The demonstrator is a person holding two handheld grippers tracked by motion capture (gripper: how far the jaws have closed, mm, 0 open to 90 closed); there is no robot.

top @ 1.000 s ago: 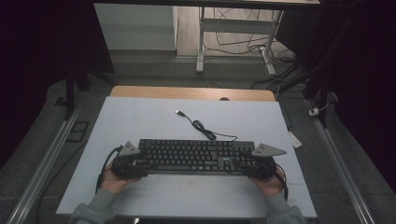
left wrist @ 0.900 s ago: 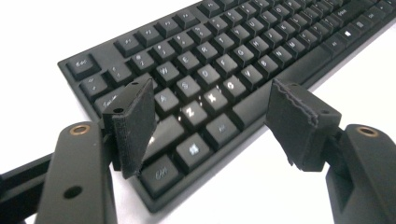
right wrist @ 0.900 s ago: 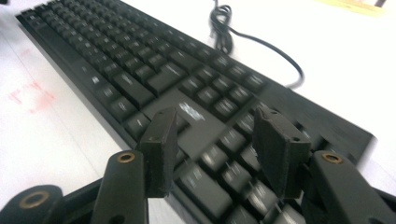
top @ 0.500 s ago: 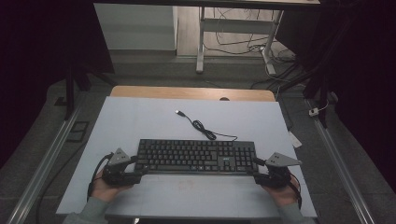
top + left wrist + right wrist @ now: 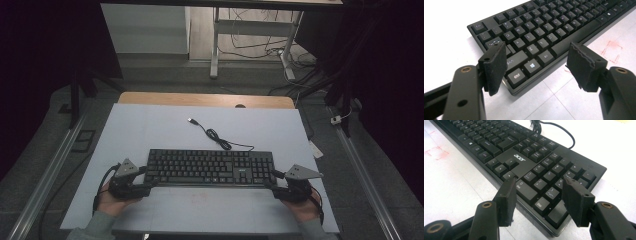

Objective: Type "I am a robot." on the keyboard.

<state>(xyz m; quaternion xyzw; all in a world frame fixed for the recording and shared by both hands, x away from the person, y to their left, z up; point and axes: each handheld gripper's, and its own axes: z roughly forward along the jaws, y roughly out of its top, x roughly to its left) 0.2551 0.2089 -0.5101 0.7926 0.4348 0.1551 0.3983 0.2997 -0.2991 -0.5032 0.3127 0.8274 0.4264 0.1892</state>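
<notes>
The left gripper [image 5: 536,67] is released, jaws wide before the keyboard [image 5: 549,32] near-left corner. The right gripper [image 5: 537,200], also released, faces the near-right corner, table [image 5: 150,130] free behind both.

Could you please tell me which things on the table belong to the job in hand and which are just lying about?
In the job:
- keyboard
- left gripper, open at its left corner
- right gripper, open at its right corner
- keyboard's cable, loose, with its USB plug

Lying about:
- red marks on the table
</notes>
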